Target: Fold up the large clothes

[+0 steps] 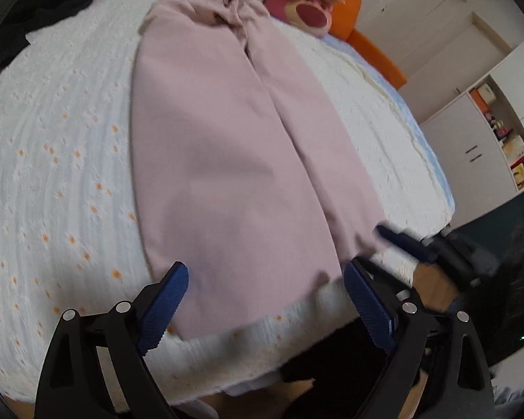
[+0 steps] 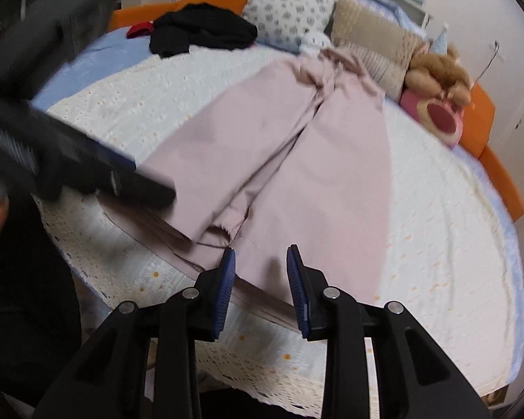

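Pink trousers [image 1: 220,160] lie flat lengthwise on the white flowered bedspread [image 1: 52,160], waist at the far end, leg hems at the near edge. My left gripper [image 1: 265,300] is open wide just above the hem of the left leg, holding nothing. My right gripper [image 2: 260,286] is open with a narrower gap, hovering over the hem of the right leg [image 2: 318,202]; it also shows blurred in the left wrist view [image 1: 405,241]. The left gripper shows blurred in the right wrist view [image 2: 87,171], over the other leg [image 2: 206,160].
A black garment [image 2: 199,29] lies at the far left of the bed. Pillows [image 2: 286,10] and plush toys [image 2: 436,80] line the far end against an orange headboard [image 2: 485,129]. White cupboards [image 1: 471,146] stand to the right of the bed.
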`<state>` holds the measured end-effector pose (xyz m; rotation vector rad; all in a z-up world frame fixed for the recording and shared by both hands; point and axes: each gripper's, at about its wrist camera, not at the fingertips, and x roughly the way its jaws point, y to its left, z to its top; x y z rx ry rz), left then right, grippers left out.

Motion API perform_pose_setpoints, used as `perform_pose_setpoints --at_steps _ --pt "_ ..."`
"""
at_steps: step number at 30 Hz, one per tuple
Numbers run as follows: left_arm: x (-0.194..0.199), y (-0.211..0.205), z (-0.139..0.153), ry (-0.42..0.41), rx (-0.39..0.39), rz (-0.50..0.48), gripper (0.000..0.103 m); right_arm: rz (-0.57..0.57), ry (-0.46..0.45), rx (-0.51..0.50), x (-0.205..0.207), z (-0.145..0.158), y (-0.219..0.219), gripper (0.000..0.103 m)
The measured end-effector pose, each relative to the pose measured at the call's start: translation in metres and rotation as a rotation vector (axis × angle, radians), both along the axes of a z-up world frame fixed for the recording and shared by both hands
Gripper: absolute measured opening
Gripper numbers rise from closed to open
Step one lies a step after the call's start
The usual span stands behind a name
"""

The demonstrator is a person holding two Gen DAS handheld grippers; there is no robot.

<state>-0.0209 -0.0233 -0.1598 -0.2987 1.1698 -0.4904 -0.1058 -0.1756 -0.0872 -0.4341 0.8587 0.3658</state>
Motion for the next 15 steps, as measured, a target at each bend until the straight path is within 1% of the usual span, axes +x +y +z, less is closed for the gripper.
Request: perform_pose_setpoints --at_steps 2,3,4,6,7,8,9,10,11,12,13,15 --pt "0.001 -0.008 -0.016 0.048 0.011 -0.014 0.092 0.004 -0.025 0.004 -0.005 0.009 -0.002 0.032" --pt "0.004 -0.014 -0.028 0.075 0.047 -0.016 0.092 0.003 -0.031 0.008 -0.006 0.012 -0.005 0.034" --pt "0.005 -0.018 -0.031 0.072 0.064 -0.020 0.094 0.002 -0.025 0.012 -0.006 0.014 -0.007 0.034" --pt "0.003 -0.029 -0.022 0.064 0.129 -0.061 0.095 0.001 0.011 0.080 0.002 0.019 -0.018 0.034" --pt "0.002 -0.030 -0.015 0.067 0.119 -0.074 0.095 0.007 0.032 0.123 0.006 0.023 -0.023 0.034" --pt "0.003 -0.029 -0.004 0.078 0.074 -0.097 0.095 0.014 0.043 0.181 0.013 0.034 -0.032 0.034" --pt "0.004 -0.026 0.011 0.083 0.028 -0.120 0.095 0.022 0.035 0.210 0.018 0.044 -0.037 0.034" --pt "0.010 -0.020 0.034 0.064 -0.011 -0.145 0.095 0.031 0.022 0.234 0.028 0.055 -0.042 0.040" --pt "0.018 -0.016 0.053 0.039 -0.028 -0.155 0.095 0.039 0.004 0.256 0.041 0.067 -0.048 0.046" --pt "0.036 -0.007 0.079 -0.002 -0.030 -0.151 0.095 0.044 -0.019 0.273 0.060 0.079 -0.053 0.058" --pt "0.052 -0.001 0.096 -0.035 -0.028 -0.138 0.096 0.045 -0.044 0.280 0.082 0.088 -0.057 0.063" --pt "0.098 0.012 0.125 -0.097 -0.004 -0.092 0.097 0.043 -0.071 0.276 0.128 0.101 -0.062 0.063"
